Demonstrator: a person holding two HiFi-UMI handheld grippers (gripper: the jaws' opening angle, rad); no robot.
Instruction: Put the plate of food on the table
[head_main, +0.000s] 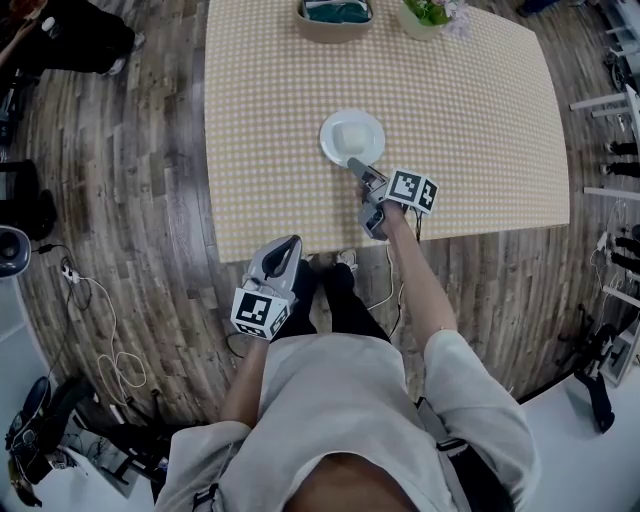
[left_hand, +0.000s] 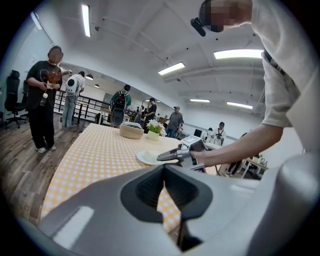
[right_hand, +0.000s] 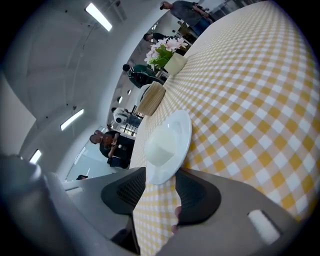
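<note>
A white plate (head_main: 352, 135) with a pale block of food lies flat on the yellow checked table (head_main: 480, 120). My right gripper (head_main: 357, 166) is at the plate's near rim. In the right gripper view the plate (right_hand: 167, 145) has its rim between the jaws of that gripper (right_hand: 160, 177), which stand open with a gap on either side. My left gripper (head_main: 290, 245) hangs off the table's near edge, shut and empty. The left gripper view looks past that gripper (left_hand: 163, 172) at the plate (left_hand: 150, 157) and the right gripper (left_hand: 172, 155).
A basket (head_main: 335, 18) and a flower pot (head_main: 425, 18) stand at the table's far edge. Wooden floor surrounds the table, with cables (head_main: 105, 340) at the left. Several people (left_hand: 47, 95) stand in the room beyond.
</note>
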